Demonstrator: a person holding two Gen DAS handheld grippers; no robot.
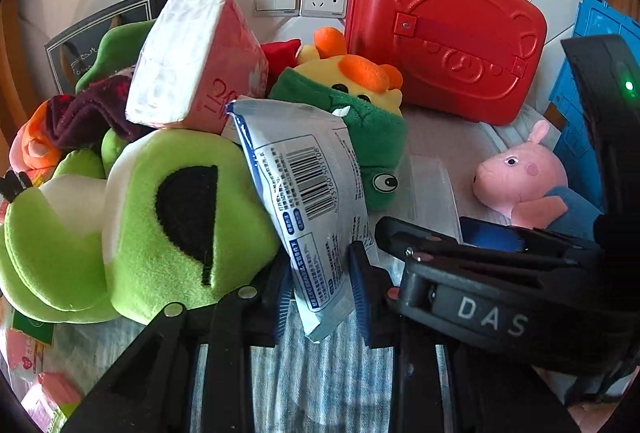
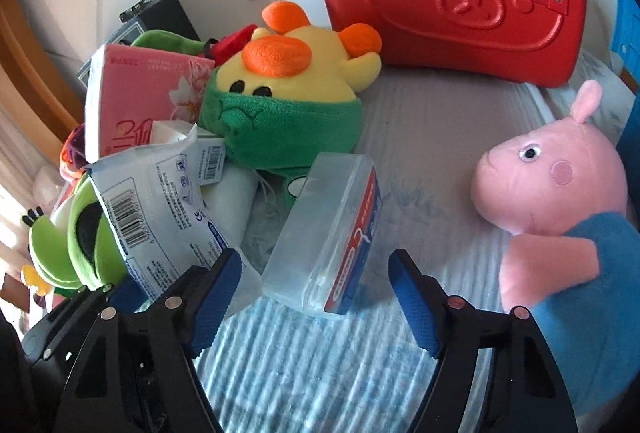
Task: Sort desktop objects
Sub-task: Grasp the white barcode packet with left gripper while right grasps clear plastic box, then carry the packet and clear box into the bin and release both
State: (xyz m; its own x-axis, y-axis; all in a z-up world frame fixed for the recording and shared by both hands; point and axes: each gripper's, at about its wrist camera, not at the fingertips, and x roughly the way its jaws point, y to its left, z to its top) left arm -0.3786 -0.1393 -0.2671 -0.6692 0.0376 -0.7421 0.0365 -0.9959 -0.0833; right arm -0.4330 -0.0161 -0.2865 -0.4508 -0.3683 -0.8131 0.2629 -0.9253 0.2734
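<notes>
The red case [image 1: 444,29] is stood at the back against the wall, its top cut off in the right wrist view, and the green frog plush [image 1: 160,233] is half buried in the pile at the left. The white packet [image 1: 308,201] is clamped upright between the pads of the left gripper [image 1: 322,297]. The clear plastic box [image 2: 324,237] is seen lying on the striped cloth [image 2: 320,361] just ahead of the right gripper [image 2: 316,297], whose jaws are parted and untouched by it; its contents cannot be made out.

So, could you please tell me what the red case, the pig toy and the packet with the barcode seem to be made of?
Red case: hard moulded plastic, semi-gloss, with an embossed bear face.
Pig toy: soft plush fabric, matte and fuzzy.
Packet: thin plastic film, probably; glossy, creased and printed.
</notes>
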